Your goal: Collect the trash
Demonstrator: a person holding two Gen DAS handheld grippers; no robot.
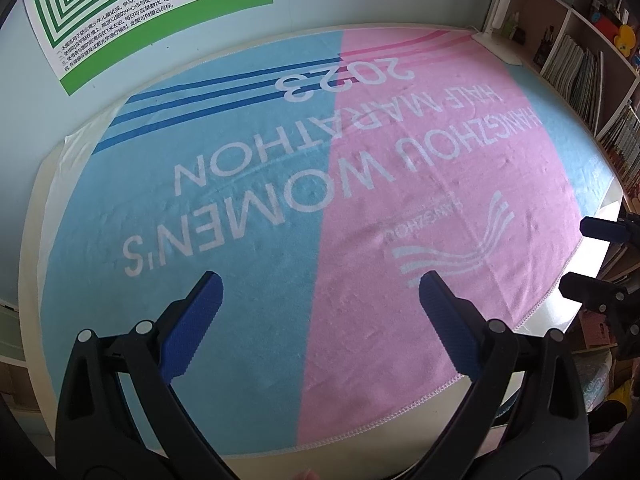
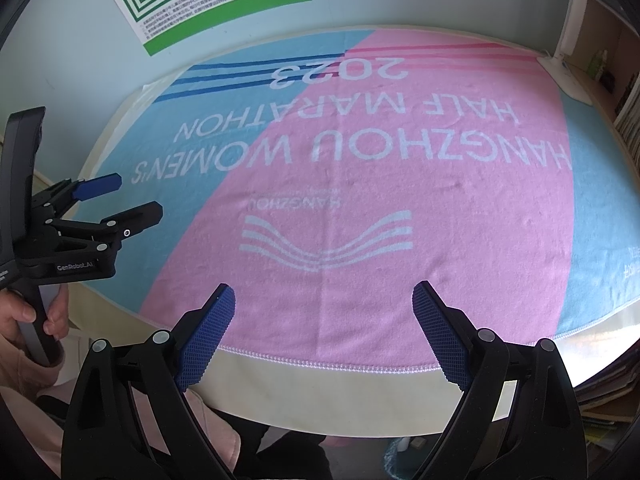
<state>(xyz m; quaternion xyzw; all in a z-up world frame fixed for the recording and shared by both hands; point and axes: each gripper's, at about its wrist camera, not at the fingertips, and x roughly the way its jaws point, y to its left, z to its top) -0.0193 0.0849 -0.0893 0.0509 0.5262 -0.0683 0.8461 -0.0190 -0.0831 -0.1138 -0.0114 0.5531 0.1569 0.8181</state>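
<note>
Left wrist view: the left hand-held gripper (image 1: 320, 292) hangs with its blue-padded jaws wide apart and empty above a pink-and-blue towel (image 1: 280, 220) spread over the pale surface (image 1: 44, 184). At the near edge of the right wrist view, the right hand-held gripper (image 2: 324, 300) is likewise spread open, holding nothing, just over the towel's stitched hem. No trash shows in either view; the towel's whole printed face lies bare, so the thing to be collected is out of sight. Farther back, a white desk lamp base (image 1: 496, 46) rests on the far corner, a green-striped poster (image 1: 132, 12) hangs on the wall, and a bookshelf (image 1: 580, 64) stands to the right. The likely risk is a pad snagging the loose towel and dragging it, or a blind reach knocking the lamp.
</note>
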